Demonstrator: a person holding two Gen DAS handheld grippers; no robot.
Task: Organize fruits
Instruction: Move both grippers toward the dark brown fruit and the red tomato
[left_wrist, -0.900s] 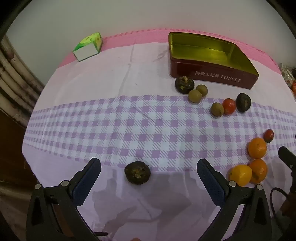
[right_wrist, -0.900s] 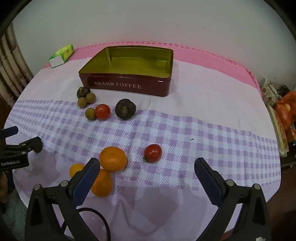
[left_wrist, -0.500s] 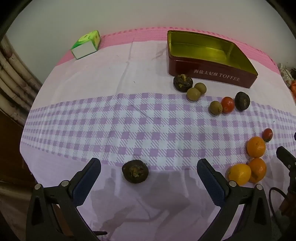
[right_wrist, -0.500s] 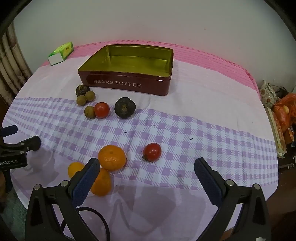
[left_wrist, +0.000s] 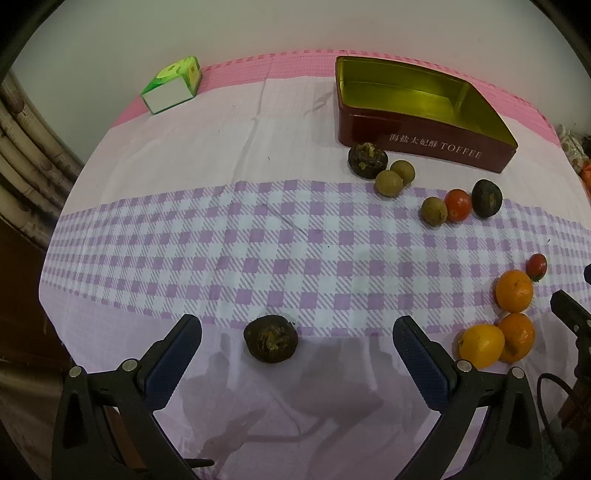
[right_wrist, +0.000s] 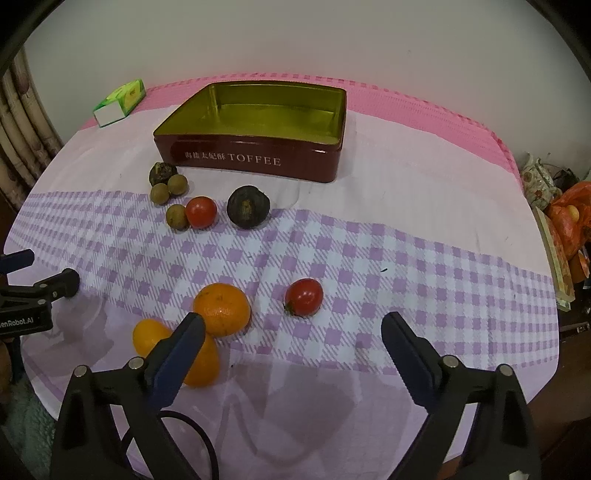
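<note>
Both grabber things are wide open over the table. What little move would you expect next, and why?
Probably the left gripper eases forward and down around the dark wrinkled fruit. That fruit lies alone between its open fingers, nearest of all, and the toffee tin holds nothing yet.

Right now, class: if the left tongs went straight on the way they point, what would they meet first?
The left tongs stand open, and the dark wrinkled fruit lies between the tips, slightly left of centre. It would likely be met first, though height above the tablecloth is unclear.
</note>
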